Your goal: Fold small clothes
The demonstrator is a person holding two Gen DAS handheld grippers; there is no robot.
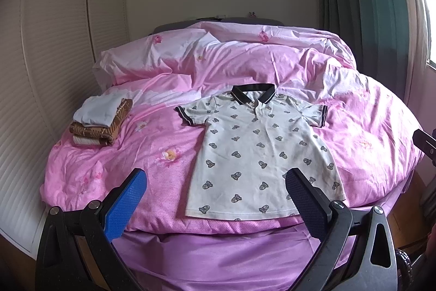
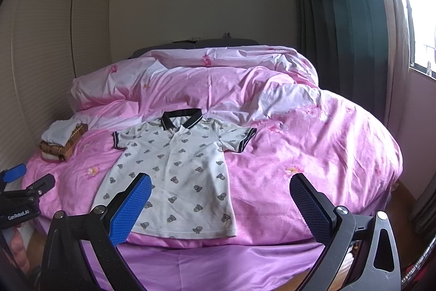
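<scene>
A small white polo shirt (image 1: 259,149) with a grey bear print and a dark collar lies flat, front up, on the pink bed, collar away from me; it also shows in the right wrist view (image 2: 174,173). My left gripper (image 1: 215,179) is open and empty, held above the bed's near edge, in front of the shirt's hem. My right gripper (image 2: 220,182) is open and empty, near the shirt's lower right corner. The left gripper's body (image 2: 24,195) shows at the left edge of the right wrist view.
A stack of folded clothes (image 1: 100,122), white on brown, sits on the bed's left side, also seen in the right wrist view (image 2: 64,139). A rumpled pink duvet (image 1: 245,59) lies behind. A louvred wardrobe (image 1: 49,45) stands left, green curtains (image 2: 340,18) and a window right.
</scene>
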